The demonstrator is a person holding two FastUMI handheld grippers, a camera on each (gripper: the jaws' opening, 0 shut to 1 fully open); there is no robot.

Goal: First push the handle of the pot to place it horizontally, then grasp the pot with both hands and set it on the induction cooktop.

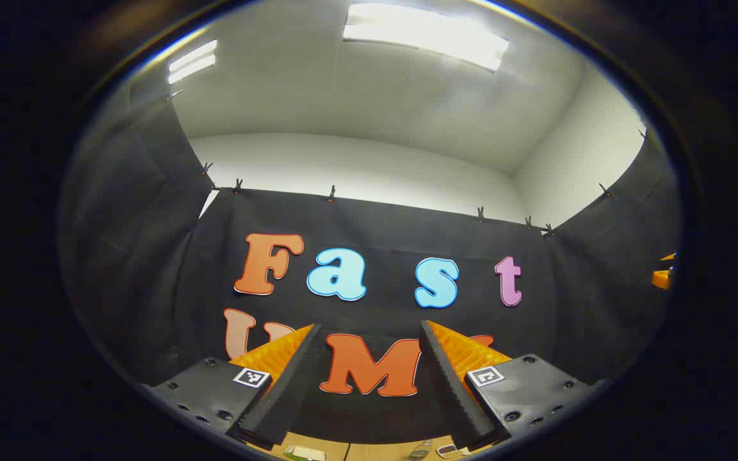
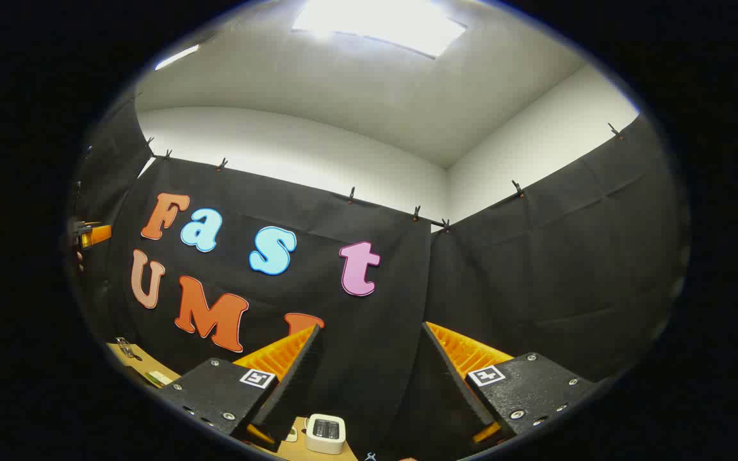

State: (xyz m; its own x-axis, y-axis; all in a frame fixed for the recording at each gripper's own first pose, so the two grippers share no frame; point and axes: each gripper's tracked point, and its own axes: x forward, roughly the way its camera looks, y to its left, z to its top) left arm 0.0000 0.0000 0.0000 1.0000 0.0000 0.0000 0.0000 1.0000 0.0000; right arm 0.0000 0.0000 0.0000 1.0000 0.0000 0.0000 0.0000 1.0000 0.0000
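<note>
— Both held high? Left gripper (image 1: 366, 378) and right gripper (image 2: 369, 384) stand spread wide, holding nothing, aimed at the black cloth wall (image 2: 535, 256).

— Yes. I can't tell where the pot is. Nothing started, I'd judge; next, tip down and find its handle.

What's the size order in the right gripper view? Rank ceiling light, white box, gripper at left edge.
1. ceiling light, clearly largest.
2-3. white box and left gripper look about alike; the gripper sits farther off, so no ranking.
</note>
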